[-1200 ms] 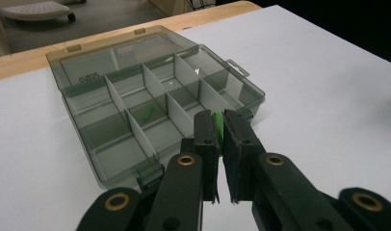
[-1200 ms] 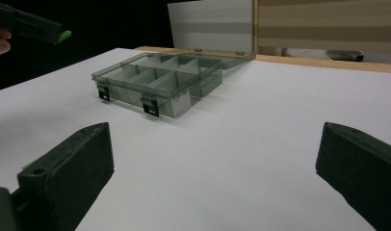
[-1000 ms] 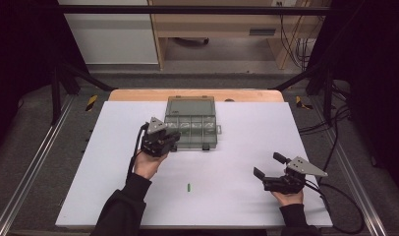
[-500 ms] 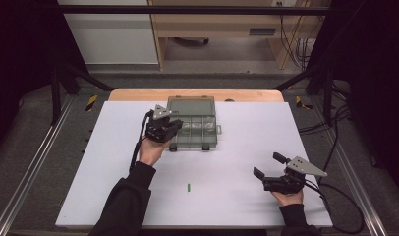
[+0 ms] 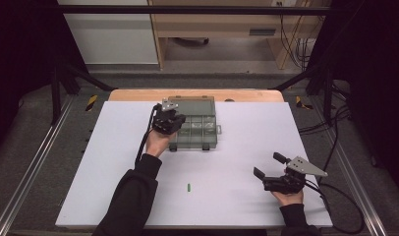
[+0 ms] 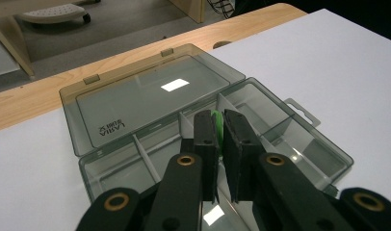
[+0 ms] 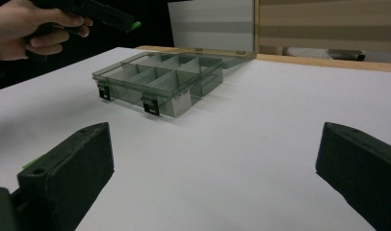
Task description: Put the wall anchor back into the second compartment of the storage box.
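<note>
A clear grey compartment box (image 5: 200, 129) lies open at the back middle of the white table, its lid (image 6: 145, 96) laid flat behind it. My left gripper (image 5: 177, 119) hovers over the box's left compartments, shut on a small green piece (image 6: 216, 126) that pokes out between the jaw tips (image 6: 221, 124). A second small green piece (image 5: 188, 187) lies on the table near the front. At the front right, my right gripper (image 5: 269, 165) rests low with its jaws wide open and nothing between them (image 7: 215, 144). From there the box (image 7: 160, 82) and the left gripper's green piece (image 7: 134, 24) show ahead.
The white table top (image 5: 246, 147) ends in a wooden strip (image 5: 138, 95) at the back. Two black latches (image 7: 150, 107) sit on the box's near wall. A cable (image 5: 335, 216) trails from the right gripper off the right edge.
My left hand has carried the green piece away from the person, from the box's front left corner to above its left compartments. The right gripper has stayed still.
</note>
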The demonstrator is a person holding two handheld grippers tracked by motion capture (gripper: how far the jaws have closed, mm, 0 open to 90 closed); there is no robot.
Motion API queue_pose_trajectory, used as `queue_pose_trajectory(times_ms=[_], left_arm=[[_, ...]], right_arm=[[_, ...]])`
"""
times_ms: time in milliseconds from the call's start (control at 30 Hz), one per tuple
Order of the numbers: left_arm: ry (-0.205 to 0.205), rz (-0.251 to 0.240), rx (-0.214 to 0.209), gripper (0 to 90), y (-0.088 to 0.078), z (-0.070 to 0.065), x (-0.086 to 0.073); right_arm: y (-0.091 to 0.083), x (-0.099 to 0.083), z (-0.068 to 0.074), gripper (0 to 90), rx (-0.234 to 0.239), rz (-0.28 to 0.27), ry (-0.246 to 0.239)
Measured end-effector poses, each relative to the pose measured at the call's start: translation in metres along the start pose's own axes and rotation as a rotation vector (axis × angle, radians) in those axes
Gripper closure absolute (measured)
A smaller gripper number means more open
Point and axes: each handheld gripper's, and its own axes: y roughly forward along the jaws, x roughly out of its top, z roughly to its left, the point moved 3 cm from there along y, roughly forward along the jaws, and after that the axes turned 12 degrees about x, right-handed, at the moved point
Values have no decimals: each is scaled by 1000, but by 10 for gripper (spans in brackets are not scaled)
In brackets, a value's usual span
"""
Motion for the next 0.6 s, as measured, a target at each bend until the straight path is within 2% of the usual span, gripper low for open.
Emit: queue_pose_trajectory(times_ms=[233,600], left_arm=[[-11,35,12,838,17,7,-5],[-8,85,27,838,38,11,-16]], right_arm=[[0,0,0,2,2,3,0],[0,0,0,2,2,4,-1]])
